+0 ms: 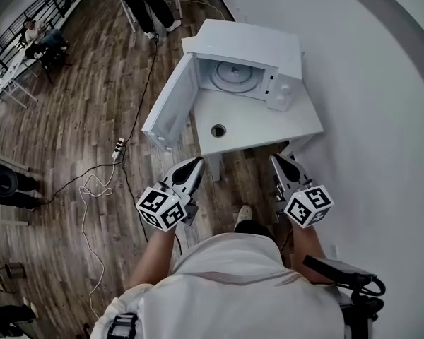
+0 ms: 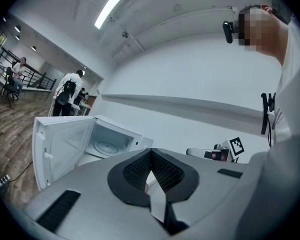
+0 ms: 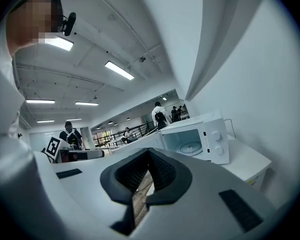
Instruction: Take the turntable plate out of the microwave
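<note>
A white microwave stands at the back of a small white table, its door swung wide open to the left. The round glass turntable plate lies flat inside the cavity; it also shows in the left gripper view, plate, and in the right gripper view, plate. My left gripper and right gripper are both shut and hold nothing. They hang side by side short of the table's front edge, pointing level toward the microwave and well apart from it.
A round hole sits in the tabletop in front of the microwave. A white wall runs close on the right. A power strip and cables lie on the wooden floor to the left. People stand far behind the table.
</note>
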Available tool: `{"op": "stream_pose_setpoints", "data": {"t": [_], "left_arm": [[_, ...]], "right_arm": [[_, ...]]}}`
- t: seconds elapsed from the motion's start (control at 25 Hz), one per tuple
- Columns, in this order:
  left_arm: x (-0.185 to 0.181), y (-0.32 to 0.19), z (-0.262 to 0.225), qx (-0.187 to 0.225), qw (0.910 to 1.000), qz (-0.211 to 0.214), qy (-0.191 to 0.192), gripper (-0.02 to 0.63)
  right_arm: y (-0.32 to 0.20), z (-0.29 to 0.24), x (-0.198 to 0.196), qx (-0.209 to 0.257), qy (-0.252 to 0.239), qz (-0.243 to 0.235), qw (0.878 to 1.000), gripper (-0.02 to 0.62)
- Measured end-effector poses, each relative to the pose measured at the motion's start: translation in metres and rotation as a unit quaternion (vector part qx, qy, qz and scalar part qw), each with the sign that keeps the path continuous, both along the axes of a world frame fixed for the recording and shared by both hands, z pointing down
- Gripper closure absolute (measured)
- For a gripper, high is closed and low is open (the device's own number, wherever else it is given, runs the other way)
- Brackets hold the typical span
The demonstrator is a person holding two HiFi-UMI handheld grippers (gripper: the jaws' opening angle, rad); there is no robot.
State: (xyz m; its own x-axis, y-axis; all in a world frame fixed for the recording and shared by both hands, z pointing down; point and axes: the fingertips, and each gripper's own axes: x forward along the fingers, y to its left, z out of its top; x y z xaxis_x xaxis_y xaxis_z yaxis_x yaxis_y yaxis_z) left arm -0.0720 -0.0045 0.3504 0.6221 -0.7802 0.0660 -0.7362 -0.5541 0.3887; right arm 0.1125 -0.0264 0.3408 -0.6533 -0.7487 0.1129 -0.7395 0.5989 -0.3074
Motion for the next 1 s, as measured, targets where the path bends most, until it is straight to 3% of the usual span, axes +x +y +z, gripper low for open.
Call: {"op": "stream_pose_setpoints", "data": {"t": [0.4,0.72,1.0], "left_arm": [[0.050,-0.113,0.000,-0.024,0.9986,-0.047,0.004,0.595],[0.066,-0.168,0.020,-0.054,0.9977,-0.040,-0.002,0.595],[0.054,-0.219,0.023,-0.033,0.9994,-0.011,-0.006,0.595]], "right_arm": [[-0.128,0.009,0.041,-0.017,-0.020,-0.047,0.999,0.592],[-0.175,0.040,0.034,-0.048,-0.039,-0.062,0.996,0.592],[-0.204,0.045,0.014,-0.057,-0.043,-0.040,0.997,0.592]]}}
